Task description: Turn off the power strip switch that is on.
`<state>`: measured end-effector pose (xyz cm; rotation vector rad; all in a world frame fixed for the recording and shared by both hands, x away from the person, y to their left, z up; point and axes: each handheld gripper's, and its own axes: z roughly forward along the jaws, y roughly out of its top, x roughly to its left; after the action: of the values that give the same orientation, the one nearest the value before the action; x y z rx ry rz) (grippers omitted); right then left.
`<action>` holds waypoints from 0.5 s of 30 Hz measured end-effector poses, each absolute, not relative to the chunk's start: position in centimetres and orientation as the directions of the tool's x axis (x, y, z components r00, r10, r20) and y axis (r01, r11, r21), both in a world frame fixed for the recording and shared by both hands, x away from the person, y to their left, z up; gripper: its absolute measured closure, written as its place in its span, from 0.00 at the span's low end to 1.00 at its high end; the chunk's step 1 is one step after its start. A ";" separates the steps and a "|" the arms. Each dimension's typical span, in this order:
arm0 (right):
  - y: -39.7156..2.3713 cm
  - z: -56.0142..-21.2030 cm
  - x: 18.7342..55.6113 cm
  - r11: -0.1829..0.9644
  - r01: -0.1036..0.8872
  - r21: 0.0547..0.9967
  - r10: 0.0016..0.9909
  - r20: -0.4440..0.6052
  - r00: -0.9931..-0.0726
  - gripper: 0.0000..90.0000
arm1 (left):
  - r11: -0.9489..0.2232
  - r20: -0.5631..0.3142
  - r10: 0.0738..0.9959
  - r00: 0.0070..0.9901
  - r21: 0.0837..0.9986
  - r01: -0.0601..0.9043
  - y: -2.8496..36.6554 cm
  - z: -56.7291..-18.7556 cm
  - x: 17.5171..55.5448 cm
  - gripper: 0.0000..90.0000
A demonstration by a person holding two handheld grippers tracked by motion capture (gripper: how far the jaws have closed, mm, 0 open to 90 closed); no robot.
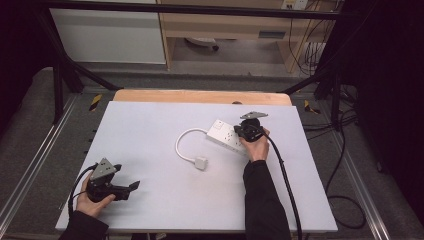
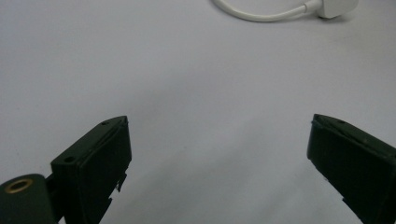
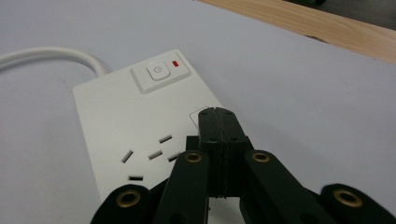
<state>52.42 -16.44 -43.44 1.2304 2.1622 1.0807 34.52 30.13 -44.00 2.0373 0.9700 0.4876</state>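
A white power strip lies flat right of the table's middle, with a push switch and a small red light at its far end. Its white cord loops left and ends in a white plug. My right gripper hovers low over the strip's socket face, jaws pressed together with nothing between them. My left gripper rests near the front left corner, jaws wide apart over bare table.
The white table top has a wooden strip along its far edge. A black frame and loose cables surround the table. Wooden furniture stands behind.
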 end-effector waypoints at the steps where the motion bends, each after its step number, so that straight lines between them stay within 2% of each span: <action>1: -16.5 -43.4 52.4 0.296 0.528 0.796 0.858 0.022 -0.513 1.00 | -0.377 0.000 0.777 0.630 0.802 0.464 30.1 -44.0 34.5 0.07; 15: -16.3 -43.5 52.5 0.306 0.520 0.798 0.854 0.011 -0.519 1.00 | -0.377 0.003 0.777 0.629 0.802 0.462 30.1 -44.0 34.5 0.07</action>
<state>52.50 -16.28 -43.52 1.2232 2.1615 1.0839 34.50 30.12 -43.98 2.0365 0.9694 0.4905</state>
